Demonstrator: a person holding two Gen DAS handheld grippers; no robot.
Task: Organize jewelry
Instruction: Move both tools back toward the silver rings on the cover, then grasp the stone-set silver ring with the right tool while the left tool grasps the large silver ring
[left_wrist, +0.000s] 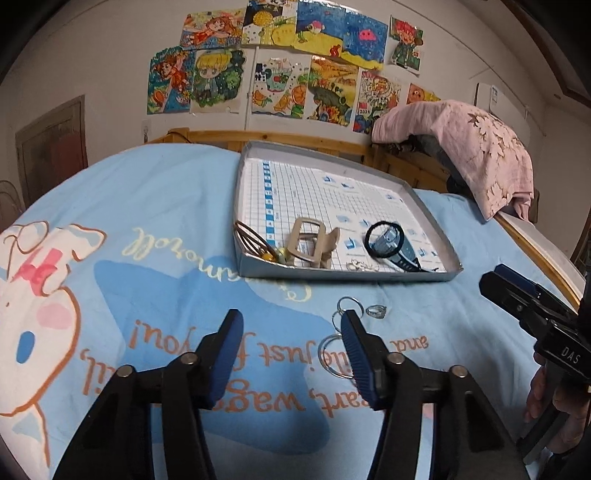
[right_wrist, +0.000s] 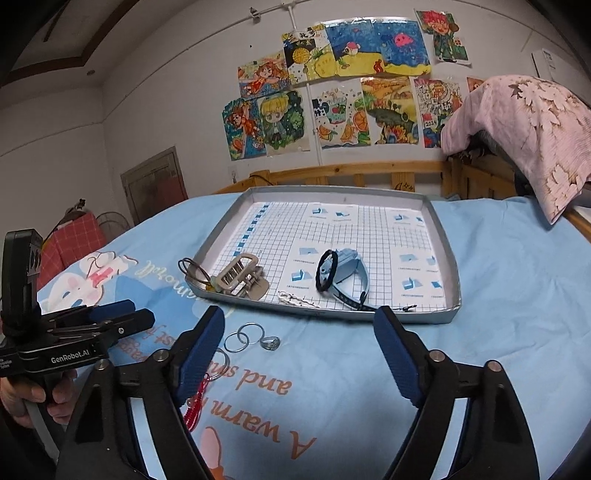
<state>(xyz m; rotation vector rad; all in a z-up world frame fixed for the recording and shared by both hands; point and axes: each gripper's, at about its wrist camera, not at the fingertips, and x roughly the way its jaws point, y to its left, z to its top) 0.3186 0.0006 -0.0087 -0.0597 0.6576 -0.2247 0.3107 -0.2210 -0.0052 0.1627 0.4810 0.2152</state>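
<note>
Low wrist views (shared tray)

Bed with light blue cartoon-print sheet, shallow grey tray resting on it toward the headboard, linked silver key rings and a small silver ring lying just before the tray, red tassel beside them

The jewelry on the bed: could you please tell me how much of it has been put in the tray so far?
Done: the tray already holds a beige hair clip, a black hair tie, a blue watch and a small chain. In hand: nothing; the left claw and right claw are both open above the sheet. Left: linked metal rings, a silver ring and a red tassel remain on the bedsheet.
</note>
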